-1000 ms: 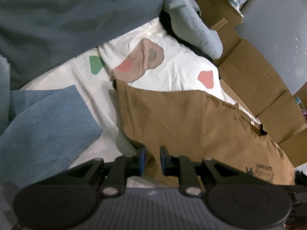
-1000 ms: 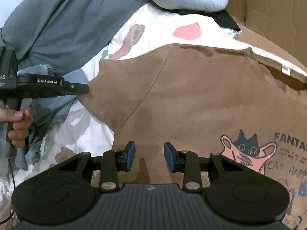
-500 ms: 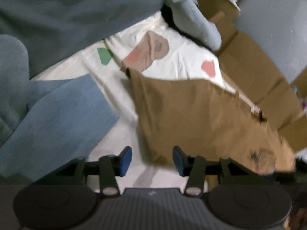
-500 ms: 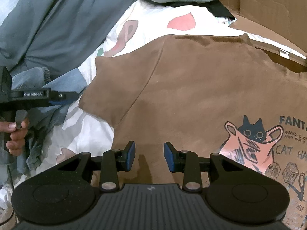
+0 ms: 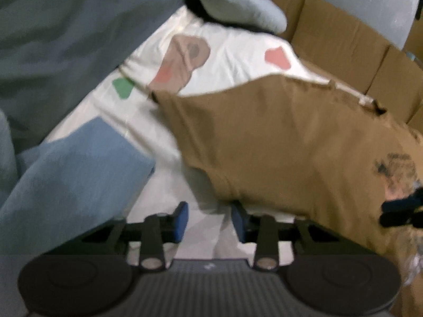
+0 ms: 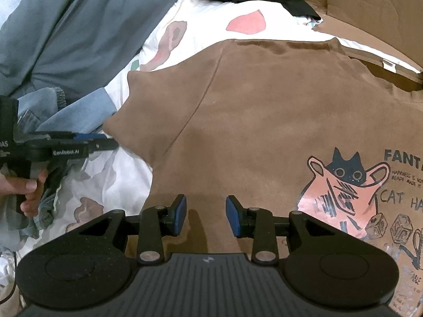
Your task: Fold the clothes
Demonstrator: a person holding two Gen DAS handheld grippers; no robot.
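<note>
Brown T-shirt (image 6: 264,121) is lying flat for folding; your left gripper (image 5: 210,220), jaws just narrowing on nothing, is nearing its nine-o'clock sleeve (image 5: 224,174), while your right gripper (image 6: 206,218) is hovering spread.

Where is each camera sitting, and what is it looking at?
Left wrist: sits on the left gripper, looks down at the brown shirt's sleeve on the white sheet; only its own fingers show.
Right wrist: sits on the right gripper, looks down over the shirt's cat print; a hand holding the left gripper shows.
Shared: shirt, sheet, blue cloth.
</note>
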